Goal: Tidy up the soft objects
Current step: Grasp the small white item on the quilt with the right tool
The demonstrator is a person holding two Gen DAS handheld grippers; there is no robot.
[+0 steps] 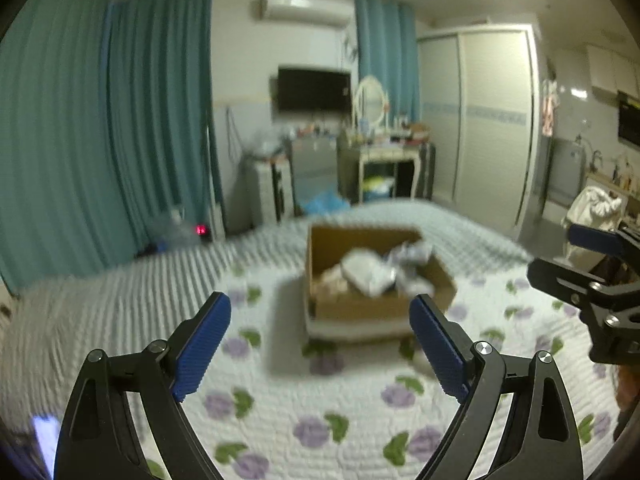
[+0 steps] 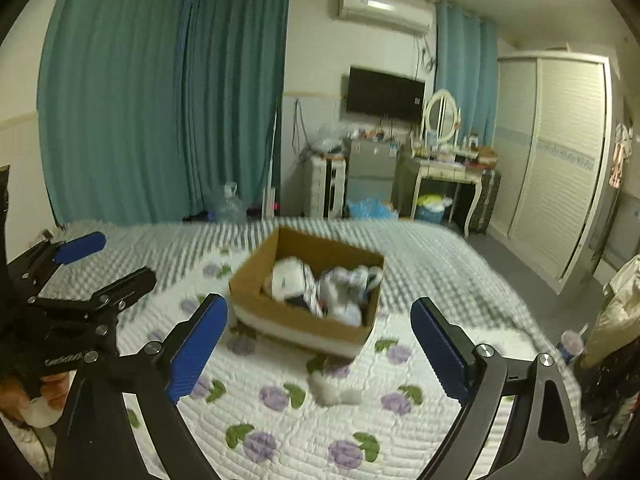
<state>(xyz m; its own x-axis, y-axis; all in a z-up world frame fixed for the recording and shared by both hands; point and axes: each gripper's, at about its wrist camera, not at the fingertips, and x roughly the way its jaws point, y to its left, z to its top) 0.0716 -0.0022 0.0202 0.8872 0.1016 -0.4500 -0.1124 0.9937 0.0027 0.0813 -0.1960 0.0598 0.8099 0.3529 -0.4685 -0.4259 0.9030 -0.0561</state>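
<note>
A brown cardboard box (image 1: 436, 284) (image 2: 256, 276) sits on the bed and holds several soft items (image 1: 368, 270) (image 2: 340, 284), white and grey. One small white soft item (image 2: 334, 390) lies on the quilt in front of the box, between the fingers of my right gripper (image 2: 320, 344). My left gripper (image 1: 320, 344) is open and empty, held above the quilt in front of the box. My right gripper is open and empty; it also shows at the right edge of the left wrist view (image 1: 576, 256). The left gripper shows at the left of the right wrist view (image 2: 104, 260).
The bed has a white quilt with purple flowers (image 1: 312, 432) (image 2: 272, 396). Beyond the bed stand teal curtains (image 2: 160, 100), a small cabinet (image 2: 324, 188), a dressing table with a mirror (image 2: 440, 168) and a wardrobe (image 2: 560, 152). Clothes hang at the right edge (image 2: 616, 320).
</note>
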